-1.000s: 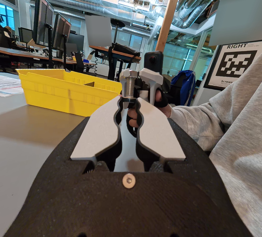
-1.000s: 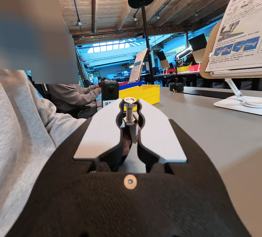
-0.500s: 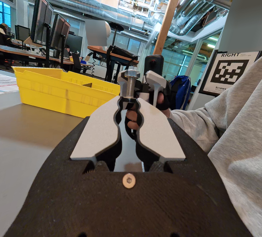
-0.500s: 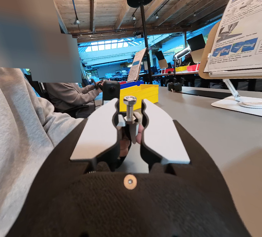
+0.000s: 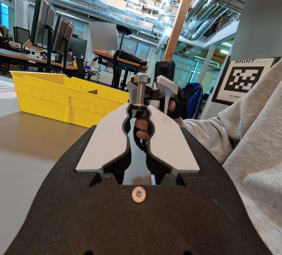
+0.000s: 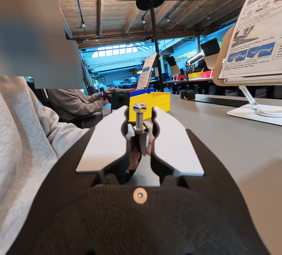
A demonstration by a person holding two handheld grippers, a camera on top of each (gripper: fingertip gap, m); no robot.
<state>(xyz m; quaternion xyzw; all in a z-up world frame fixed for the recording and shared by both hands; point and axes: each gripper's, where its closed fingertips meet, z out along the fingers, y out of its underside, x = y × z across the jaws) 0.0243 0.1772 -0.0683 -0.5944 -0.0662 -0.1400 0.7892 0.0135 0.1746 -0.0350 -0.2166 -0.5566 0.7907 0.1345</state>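
Left tongs (image 5: pixel 139 108) pinched tight on the dark nut (image 5: pixel 138 107) under a shiny silver bolt (image 5: pixel 140 91), standing upright. Yellow plastic bin (image 5: pixel 61 99) behind, on the grey desk (image 5: pixel 30 138). Right tongs (image 6: pixel 139 115) spread wide around the bolt, not touching.

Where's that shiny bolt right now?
In both wrist views the bolt stands upright, its nut pinched in the left tongs. The open right tongs flank it without touching, with the yellow bin behind.
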